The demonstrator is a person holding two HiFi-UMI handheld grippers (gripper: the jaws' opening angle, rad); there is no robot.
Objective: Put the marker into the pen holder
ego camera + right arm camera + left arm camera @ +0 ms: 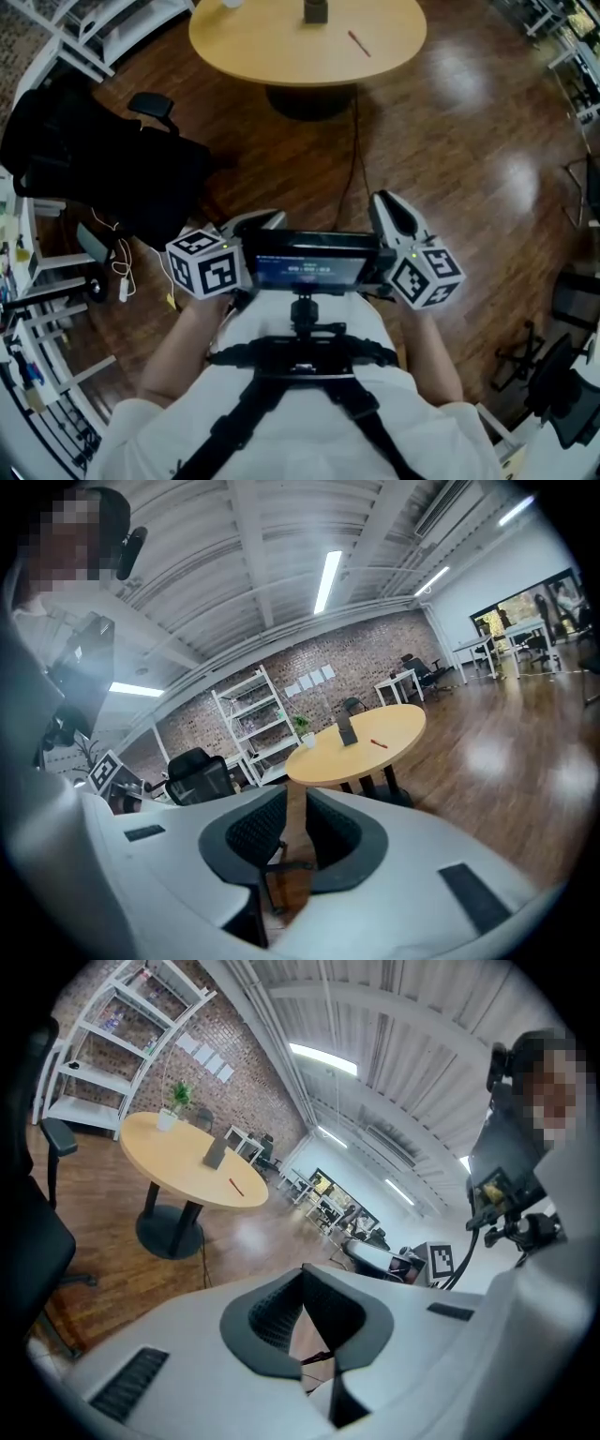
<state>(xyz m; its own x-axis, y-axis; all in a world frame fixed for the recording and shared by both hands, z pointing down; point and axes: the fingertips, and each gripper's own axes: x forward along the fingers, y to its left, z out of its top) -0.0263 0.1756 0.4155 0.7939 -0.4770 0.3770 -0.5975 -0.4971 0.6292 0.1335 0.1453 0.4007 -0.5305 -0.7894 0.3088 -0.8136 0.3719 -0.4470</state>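
— In the head view, why were both grippers tucked at the chest?
— The person stood well back from the round table (281, 70), so the left gripper (267, 217) and right gripper (389, 202) were merely carried, flanking the chest screen (309, 267). The red marker (359, 43) lay on the tabletop near the dark pen holder (316, 10), which the frame's top edge clipped.
— And the left gripper view?
— Its jaw tips seemed to meet, on nothing. The person's torso (553, 1269) blocked the right side.
— The right gripper view?
— Jaws parted, empty, aimed at the table. What the holder contained was too small to tell.
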